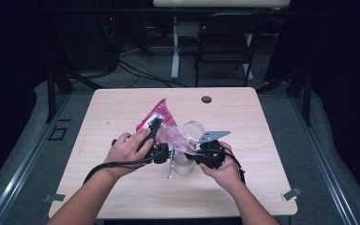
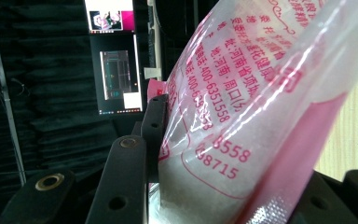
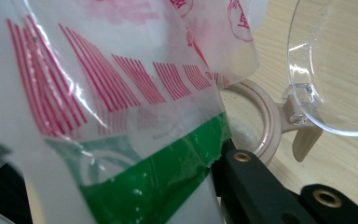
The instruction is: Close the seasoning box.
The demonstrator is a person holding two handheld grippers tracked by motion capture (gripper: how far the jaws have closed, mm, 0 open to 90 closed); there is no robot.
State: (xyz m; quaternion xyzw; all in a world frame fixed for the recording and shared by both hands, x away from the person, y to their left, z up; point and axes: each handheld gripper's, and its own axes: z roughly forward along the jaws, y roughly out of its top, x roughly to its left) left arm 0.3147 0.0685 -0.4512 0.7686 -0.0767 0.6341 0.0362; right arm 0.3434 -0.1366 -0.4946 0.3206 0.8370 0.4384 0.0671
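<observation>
A pink-printed clear plastic bag (image 1: 161, 123) with white powder inside is held tilted above the table, its lower end towards a small jar (image 1: 183, 165). My left gripper (image 1: 156, 129) is shut on the bag's body (image 2: 261, 102); the left jaw presses its side and the right jaw is mostly hidden behind it. My right gripper (image 1: 191, 152) is shut on the bag's lower, green-striped edge (image 3: 154, 182), just beside the jar's beige rim (image 3: 265, 119). The jar's clear hinged lid (image 3: 340, 60) stands open, and it appears as a clear disc (image 1: 193, 129) from above.
A thin grey stick (image 1: 170, 161) lies on the wooden table (image 1: 122, 108) between the two hands. A black round grommet (image 1: 206, 99) sits near the far edge. A dark folding chair (image 1: 225, 42) stands behind the table. Monitors (image 2: 116, 56) glow in the dark background.
</observation>
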